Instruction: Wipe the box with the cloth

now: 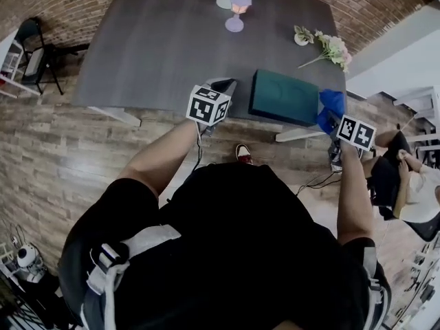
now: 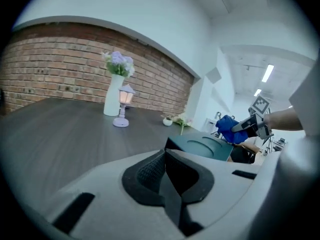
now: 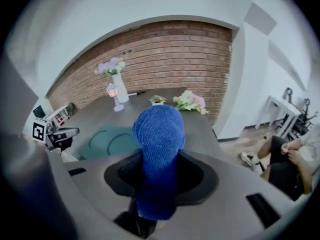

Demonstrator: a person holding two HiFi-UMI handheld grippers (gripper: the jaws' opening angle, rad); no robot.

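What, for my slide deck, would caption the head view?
Right tool holds a blue cloth beside the green box on the table; left tool shut, empty.

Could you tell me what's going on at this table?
A person holds two grippers at a dark wooden table. The right gripper is shut on a blue knitted cloth at the right end of a flat dark green box; contact is unclear. The left gripper, jaws together and empty, hovers left of it.

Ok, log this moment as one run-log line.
left gripper: shut, empty, at box left end | right gripper: shut on blue cloth | cloth at box's right end, contact unclear | box on table near edge
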